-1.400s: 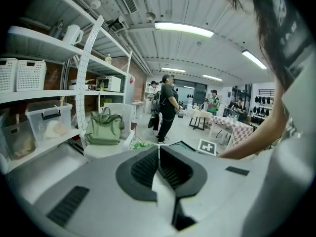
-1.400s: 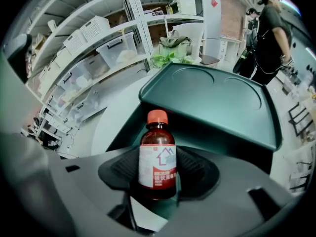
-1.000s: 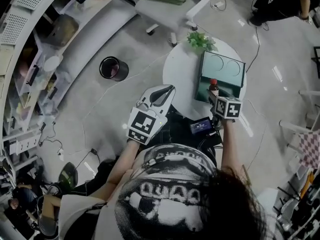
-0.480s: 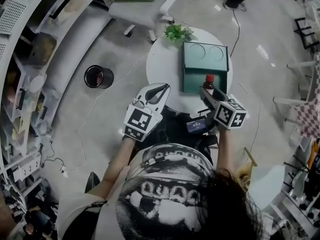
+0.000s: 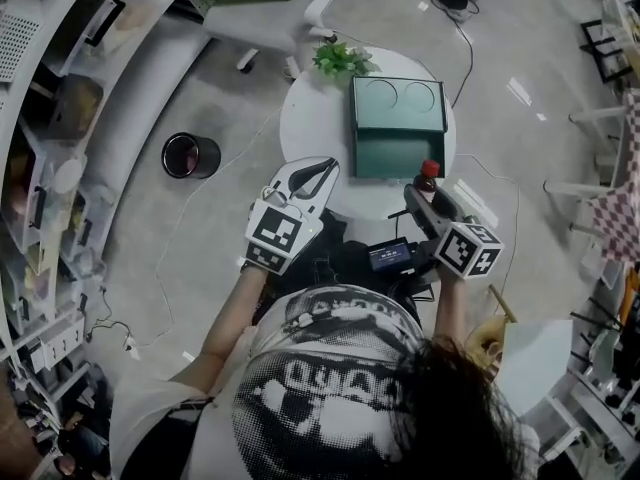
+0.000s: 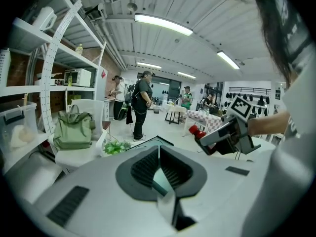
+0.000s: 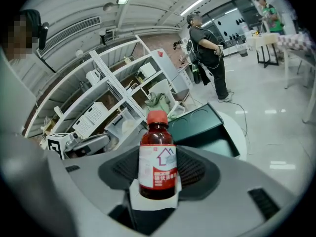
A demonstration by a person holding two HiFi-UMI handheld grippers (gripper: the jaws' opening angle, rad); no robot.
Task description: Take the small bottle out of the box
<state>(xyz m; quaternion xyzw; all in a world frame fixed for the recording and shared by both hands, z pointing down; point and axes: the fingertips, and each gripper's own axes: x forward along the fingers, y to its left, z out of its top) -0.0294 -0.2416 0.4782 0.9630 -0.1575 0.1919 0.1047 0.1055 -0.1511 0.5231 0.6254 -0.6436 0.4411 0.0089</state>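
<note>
The right gripper [image 5: 424, 196] was clenched on a small brown glass bottle with a red cap and a white-and-red label [image 7: 157, 164], the jaws pressing the lower body from both sides and the bottle standing upright. Seen from the head view, the bottle [image 5: 428, 174] sat outside the open dark green box [image 5: 398, 154], at its near right corner, over the near right edge of the round white table [image 5: 312, 128]. The left gripper [image 6: 158, 168] was closed on nothing, its jaws meeting, and hung over the table's near left edge. A green potted plant [image 5: 340, 59] stood at the far edge.
</note>
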